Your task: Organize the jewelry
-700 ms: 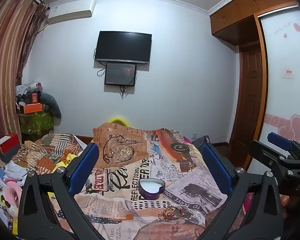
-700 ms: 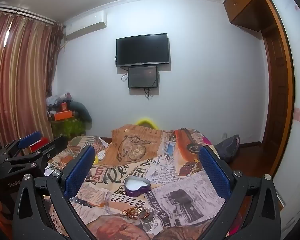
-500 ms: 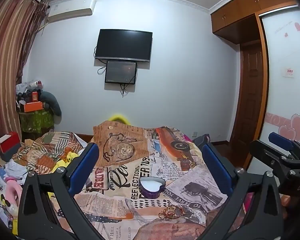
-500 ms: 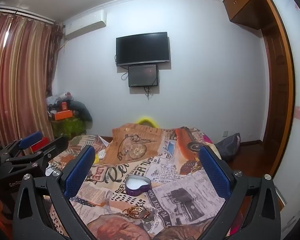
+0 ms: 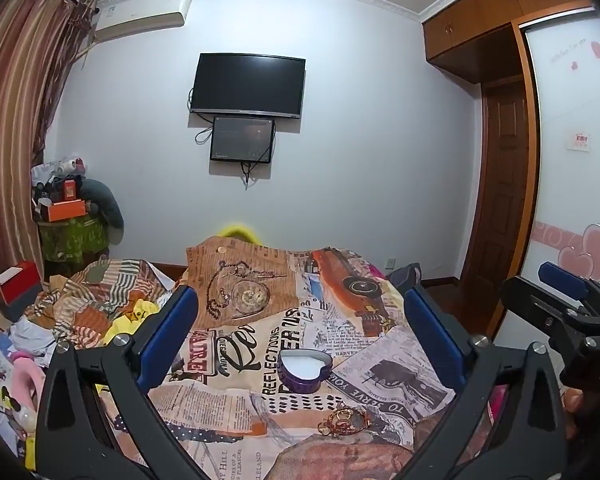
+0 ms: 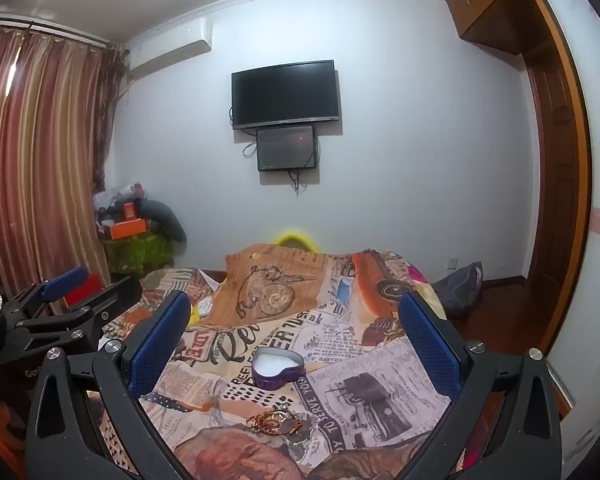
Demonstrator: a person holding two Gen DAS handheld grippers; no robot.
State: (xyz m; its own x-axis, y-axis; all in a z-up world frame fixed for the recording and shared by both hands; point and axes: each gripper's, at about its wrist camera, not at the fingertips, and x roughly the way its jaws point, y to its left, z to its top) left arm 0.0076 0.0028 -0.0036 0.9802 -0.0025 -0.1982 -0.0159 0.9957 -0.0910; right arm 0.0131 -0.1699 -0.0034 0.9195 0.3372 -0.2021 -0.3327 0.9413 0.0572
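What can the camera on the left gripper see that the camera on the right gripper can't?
Only the left wrist view shows the white wardrobe door with pink hearts and the right gripper at its edge. Only the right wrist view shows the wide striped brown curtain and the left gripper. Both show the purple heart-shaped tin box, the tangled gold jewelry, the newspaper-print bedspread and the black wall-mounted television. Both grippers are open and empty.

I see a purple heart-shaped box (image 5: 305, 371) sitting open and upright on the newspaper-print bedspread (image 5: 228, 396), white lining showing, nothing visible inside. A tangled pile of gold jewelry (image 5: 343, 423) lies flat on the bedspread, near the box on my side of it, not touching. Individual pieces too small for me to tell apart.
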